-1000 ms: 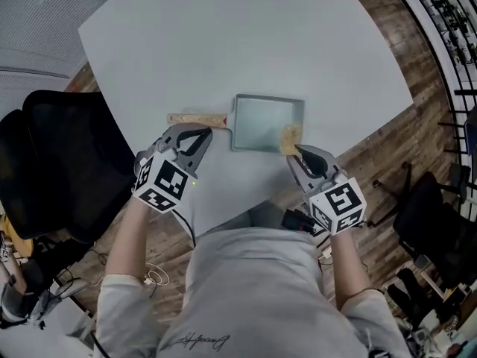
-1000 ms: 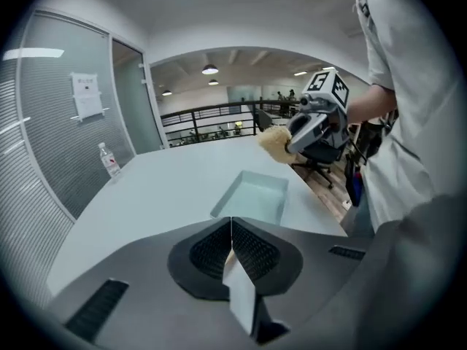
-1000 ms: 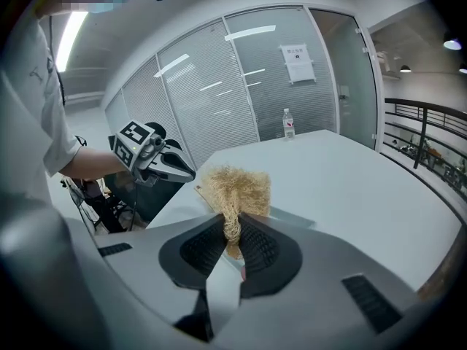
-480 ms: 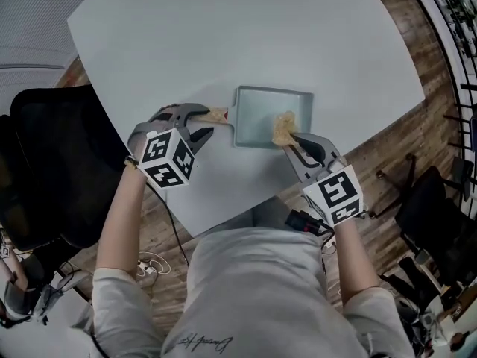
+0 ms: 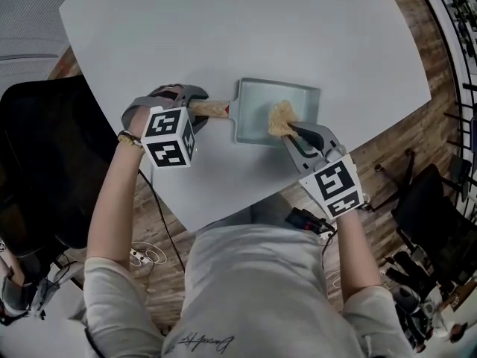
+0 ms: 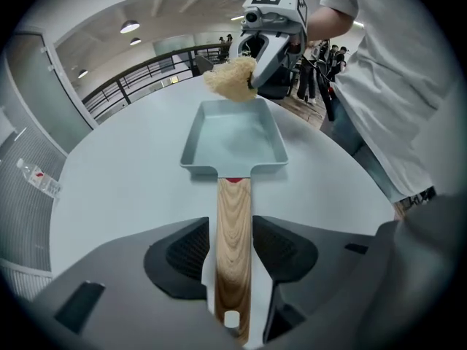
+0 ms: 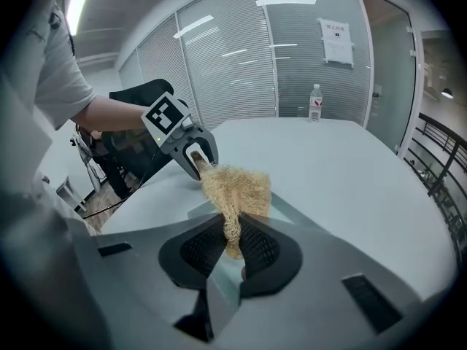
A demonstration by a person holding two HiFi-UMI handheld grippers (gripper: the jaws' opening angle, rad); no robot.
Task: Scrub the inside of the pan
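A black office chair (image 5: 37,162) stands off the desk's (image 5: 223,36) left side, and cables (image 5: 145,258) lie on the wood floor (image 5: 417,125) by the person's left elbow. A water bottle (image 7: 315,102) stands upright near the desk's far edge, well apart from the work. Nothing on the desk crowds the pan (image 5: 257,118) besides the two claws themselves.

The pan is a shallow grey-blue rectangle lying flat on the desk, close to the edge nearest the person. Its long axis runs across the person, with the wooden handle (image 5: 210,109) pointing to the person's left and the open tray to the right.

The left claw (image 5: 190,107) straddles the handle. Its jaws are opening, and the handle lies between them with a slim gap on either side, so the pads do not press on it.

The right claw (image 5: 292,130) is clamped on a tuft of the tan, fibrous scrubber (image 5: 280,118), which hangs over the tray's right half; I cannot tell if it touches the bottom.

Beyond the pan the desk is bare and wide. On the near side little desk separates the pan from the curved edge.
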